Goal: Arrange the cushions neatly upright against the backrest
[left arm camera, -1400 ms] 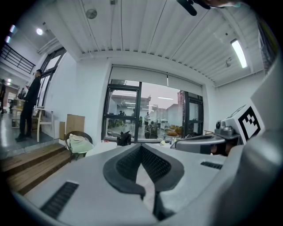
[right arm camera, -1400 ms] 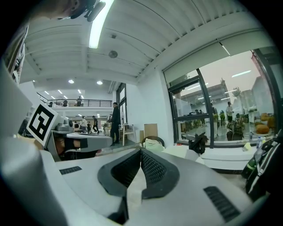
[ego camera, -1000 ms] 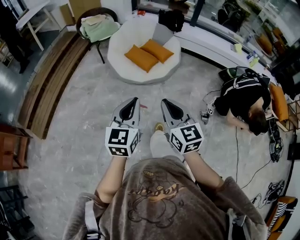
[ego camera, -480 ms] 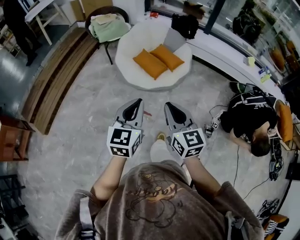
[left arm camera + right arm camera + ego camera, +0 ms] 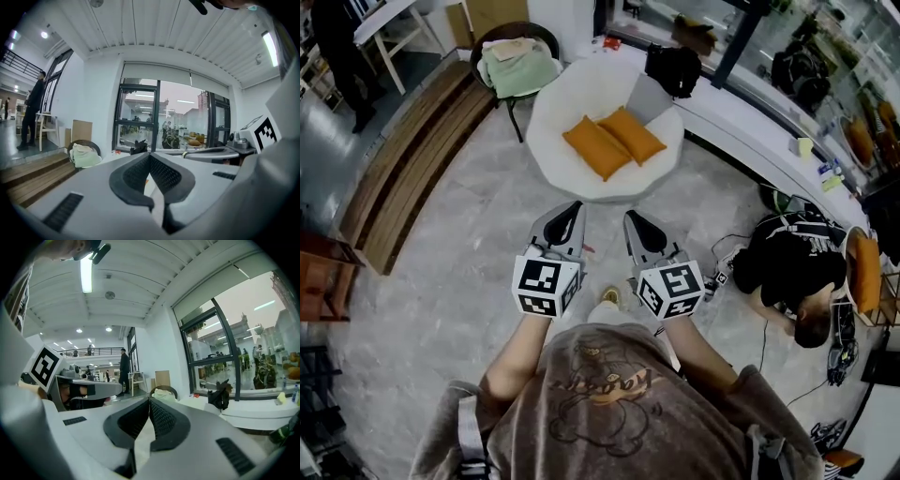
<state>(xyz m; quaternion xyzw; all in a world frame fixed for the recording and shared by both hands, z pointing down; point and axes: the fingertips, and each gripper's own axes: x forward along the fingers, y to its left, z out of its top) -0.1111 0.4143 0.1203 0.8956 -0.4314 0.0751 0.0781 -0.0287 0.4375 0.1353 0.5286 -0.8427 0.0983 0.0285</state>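
I draw nearer the white chair where two orange cushions lie unarranged; my left gripper and right gripper closed, empty.

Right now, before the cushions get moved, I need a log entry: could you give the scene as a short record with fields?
cushions: two, orange, lying flat side by side on the chair
chair: round, white, ahead of both grippers
left gripper: shut, empty, over the floor
right gripper: shut, empty, over the floor
person: crouched on the floor at right
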